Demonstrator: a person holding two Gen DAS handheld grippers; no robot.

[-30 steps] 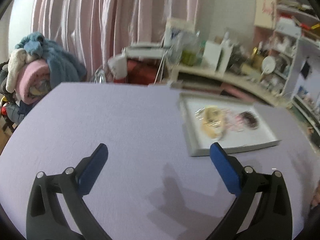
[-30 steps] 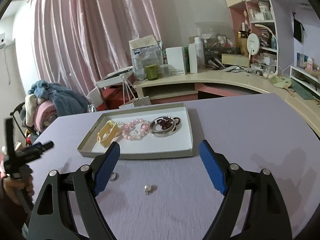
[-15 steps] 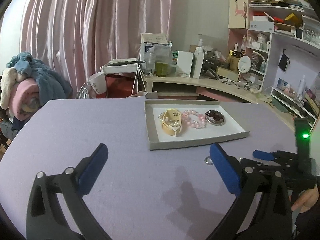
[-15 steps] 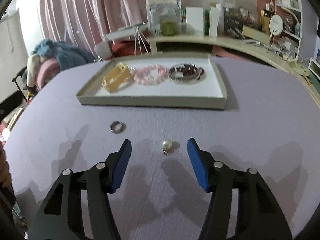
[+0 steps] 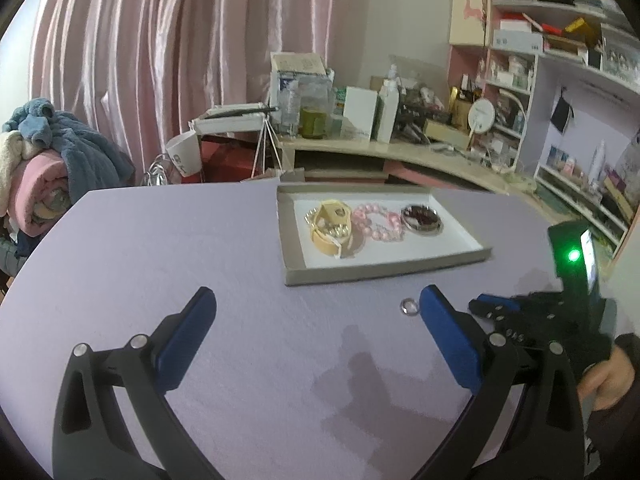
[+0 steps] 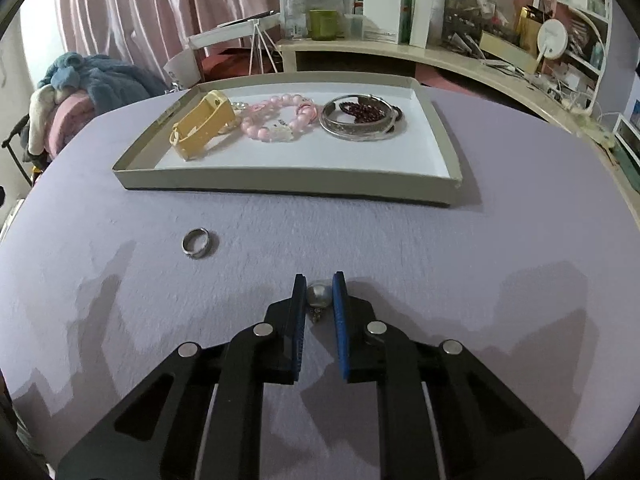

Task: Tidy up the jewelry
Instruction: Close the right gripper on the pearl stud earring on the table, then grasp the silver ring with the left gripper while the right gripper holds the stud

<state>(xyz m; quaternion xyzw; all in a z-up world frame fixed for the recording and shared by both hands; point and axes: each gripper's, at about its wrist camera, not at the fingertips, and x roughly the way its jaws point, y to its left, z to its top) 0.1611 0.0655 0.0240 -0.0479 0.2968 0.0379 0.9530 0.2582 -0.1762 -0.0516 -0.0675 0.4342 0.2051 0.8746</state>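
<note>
A small pearl pendant (image 6: 319, 295) lies on the lilac table, and my right gripper (image 6: 319, 294) is closing its blue pads against both sides of it. A silver ring (image 6: 196, 242) rests on the cloth to the left, also seen as the ring (image 5: 409, 305) just beyond my left gripper's right finger. The grey tray (image 6: 280, 190) holds a yellow band (image 6: 204, 124), a pink bead bracelet (image 6: 276, 120) and a silver bangle (image 6: 360, 122) with dark red beads. My left gripper (image 5: 316, 300) hovers wide open with nothing in it.
In the left wrist view, a hand (image 5: 608, 380) holds the right gripper (image 5: 486, 305) low at the right. Behind the table are a cluttered desk (image 5: 380, 148), shelves (image 5: 560, 60), a pink curtain (image 5: 180, 40) and a pile of blankets (image 5: 48, 168) at the left.
My right gripper dropped toward the table and its jaws narrowed around the pearl pendant. The left gripper swung right until the tray and ring came into view, then held still, still open.
</note>
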